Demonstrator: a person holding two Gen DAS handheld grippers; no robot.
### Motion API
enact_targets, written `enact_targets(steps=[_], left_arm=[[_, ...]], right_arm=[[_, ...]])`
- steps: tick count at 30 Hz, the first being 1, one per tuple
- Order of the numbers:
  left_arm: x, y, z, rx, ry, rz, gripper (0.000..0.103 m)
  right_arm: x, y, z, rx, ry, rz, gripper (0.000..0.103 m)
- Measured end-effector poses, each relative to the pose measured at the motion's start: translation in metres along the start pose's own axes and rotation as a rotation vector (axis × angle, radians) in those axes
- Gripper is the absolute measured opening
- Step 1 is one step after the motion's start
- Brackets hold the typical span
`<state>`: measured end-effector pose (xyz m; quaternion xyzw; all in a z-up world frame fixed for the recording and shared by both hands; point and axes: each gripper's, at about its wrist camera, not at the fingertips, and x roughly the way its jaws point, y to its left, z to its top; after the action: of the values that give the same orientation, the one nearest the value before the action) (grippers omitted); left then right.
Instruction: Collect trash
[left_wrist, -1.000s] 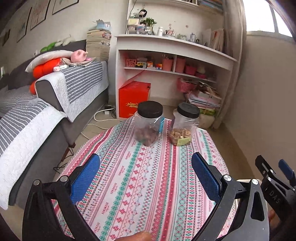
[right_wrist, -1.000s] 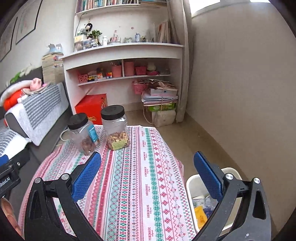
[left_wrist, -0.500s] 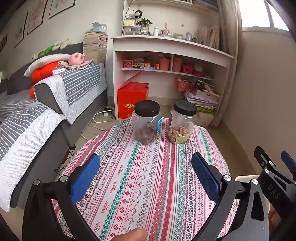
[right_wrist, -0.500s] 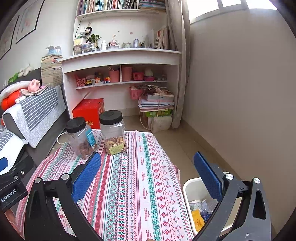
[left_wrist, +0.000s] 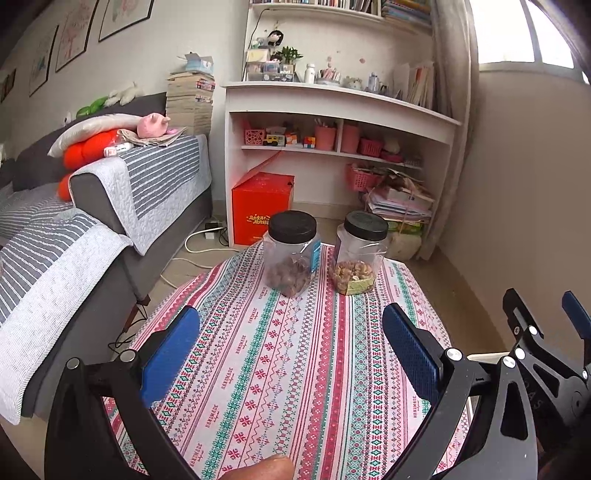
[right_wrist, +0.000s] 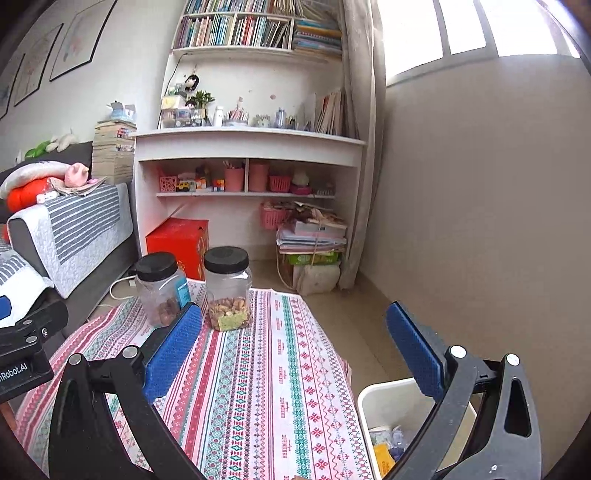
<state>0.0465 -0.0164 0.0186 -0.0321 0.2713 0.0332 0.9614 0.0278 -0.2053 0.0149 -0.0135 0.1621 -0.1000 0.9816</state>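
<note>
Both grippers empty above a cleared tablecloth, trash sitting in the bin.

From the left: the left gripper (left_wrist: 291, 354) hangs with its jaws spread wide, holding nothing, over the striped tablecloth (left_wrist: 295, 369); two lidded snack jars (left_wrist: 291, 253) stand at twelve o'clock (food, it seems, not litter). The right gripper (right_wrist: 293, 354) is likewise spread and empty, and the white trash bin (right_wrist: 391, 402) at its five o'clock, just beside the table edge, holds wrappers (right_wrist: 382, 454). No loose trash shows on the cloth, so the task looks nearly done; a careful sweep of the floor and table edges should come before stopping.
</note>
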Motion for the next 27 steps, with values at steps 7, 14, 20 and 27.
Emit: enact_targets(steps=[7, 14, 20, 27], left_arm=[[-0.001, -0.001, -0.001, 0.009, 0.001, -0.002, 0.096], [-0.001, -0.005, -0.002, 0.020, 0.003, -0.003, 0.096], [0.000, -0.010, -0.003, 0.039, 0.004, -0.011, 0.096], [0.003, -0.020, -0.006, 0.065, 0.010, -0.016, 0.096]], right_arm=[[-0.004, -0.002, 0.001, 0.022, -0.013, 0.003, 0.096], [-0.005, -0.003, -0.001, 0.025, -0.014, 0.004, 0.096], [-0.005, -0.005, -0.002, 0.021, -0.004, 0.003, 0.096], [-0.005, -0.010, -0.003, 0.027, 0.013, 0.002, 0.096]])
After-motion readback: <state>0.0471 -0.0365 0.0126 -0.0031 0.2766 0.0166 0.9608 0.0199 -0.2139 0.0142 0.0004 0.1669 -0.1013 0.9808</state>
